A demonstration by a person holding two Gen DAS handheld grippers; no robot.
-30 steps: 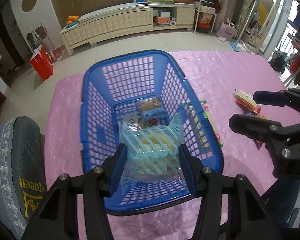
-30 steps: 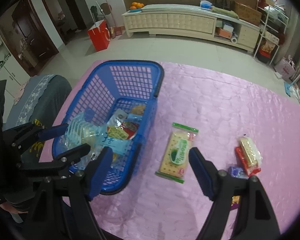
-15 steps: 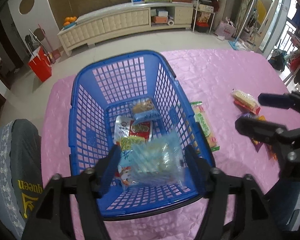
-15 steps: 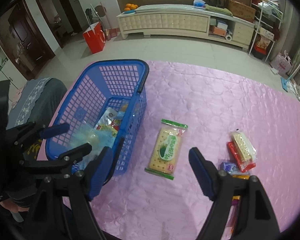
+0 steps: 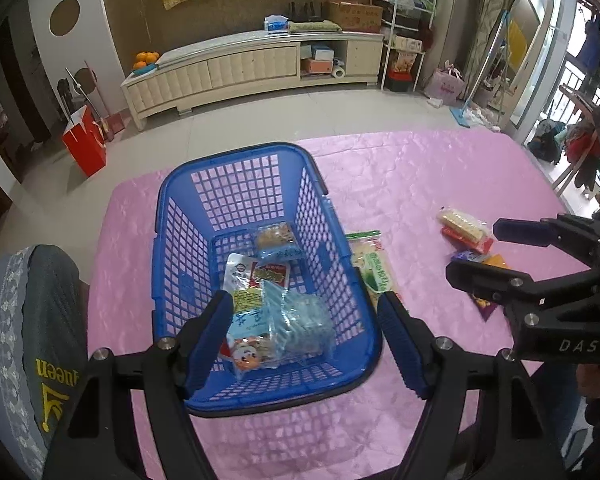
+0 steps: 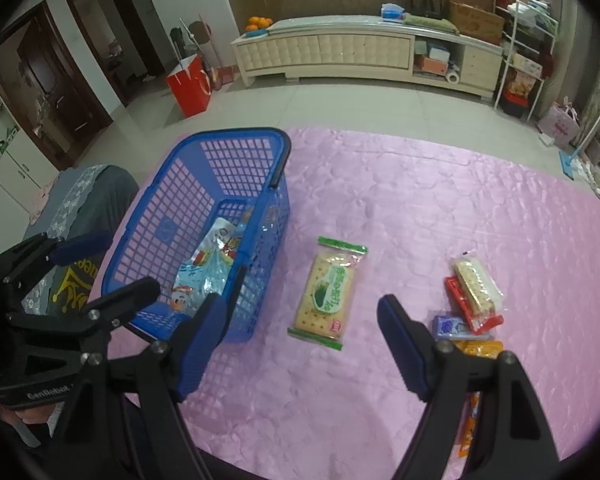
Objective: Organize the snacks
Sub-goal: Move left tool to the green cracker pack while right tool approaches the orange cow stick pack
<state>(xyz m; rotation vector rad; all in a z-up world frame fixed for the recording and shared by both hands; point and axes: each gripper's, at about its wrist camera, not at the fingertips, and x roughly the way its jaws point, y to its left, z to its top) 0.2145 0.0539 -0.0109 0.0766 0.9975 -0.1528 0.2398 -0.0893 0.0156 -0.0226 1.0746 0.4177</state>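
A blue plastic basket (image 5: 172, 240) (image 6: 204, 168) stands on the pink table and holds several snack packs, with a clear pale-blue packet (image 5: 300, 320) on top at its near end. My left gripper (image 5: 306, 330) is open and empty above the basket's near rim. My right gripper (image 6: 300, 340) is open and empty, above a green-edged cracker pack (image 6: 328, 292) (image 5: 374, 268) lying right of the basket. A yellow wafer pack (image 6: 476, 280) (image 5: 462, 222) lies on a red pack (image 6: 460, 300), with a purple pack (image 6: 452, 326) and an orange pack (image 6: 478, 348) close by.
The pink tablecloth (image 6: 420, 200) covers the table. A grey cushioned chair (image 5: 32, 320) stands at the table's left edge. A cream sideboard (image 5: 252, 68) and a red bag (image 5: 84, 146) stand on the floor beyond the table.
My left gripper has let go of the pale-blue packet, which now lies in the basket, and has opened and pulled back and up. My right gripper has also drawn back, staying open.
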